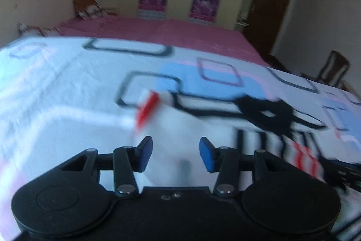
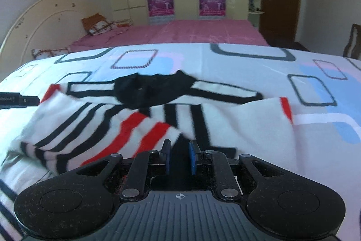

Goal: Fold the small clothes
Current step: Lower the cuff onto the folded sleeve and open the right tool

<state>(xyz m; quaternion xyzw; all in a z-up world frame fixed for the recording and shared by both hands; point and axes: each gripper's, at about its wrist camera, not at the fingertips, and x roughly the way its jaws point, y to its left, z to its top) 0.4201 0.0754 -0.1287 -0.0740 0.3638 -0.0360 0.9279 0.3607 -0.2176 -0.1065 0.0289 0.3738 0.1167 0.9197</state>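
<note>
- Jaws of the right gripper (image 2: 179, 156) stand nearly together, with dark striped cloth of the small shirt (image 2: 140, 119) seen between the blue pads; they look pinched on its near hem, though the contact itself is half hidden.
- Jaws of the left gripper (image 1: 176, 154) stand apart with nothing between them; white cloth of the shirt lies just beyond the pads, not touched. That view is blurred.
- Shirt, white with black and red stripes and a black collar (image 2: 153, 89), lies on the patterned sheet (image 2: 248, 64), collar on the far side from the right gripper.
- Its left side is bunched and turned inward toward the collar, so a first fold seems partly made; the right sleeve (image 2: 266, 114) with a red cuff looks spread flat. I judge the fold begun, not finished: the rest must be brought in and smoothed.
- Beyond the shirt: a pink bedspread (image 2: 203, 33), pillows (image 2: 99, 25) and a cream headboard (image 2: 40, 22) to the collar's far left, and a wardrobe with purple posters (image 2: 160, 1) behind.
- A dark chair (image 1: 334, 69) stands far right of the collar, off the bed.
- Nothing lies on the sheet around the shirt to block the fold.
</note>
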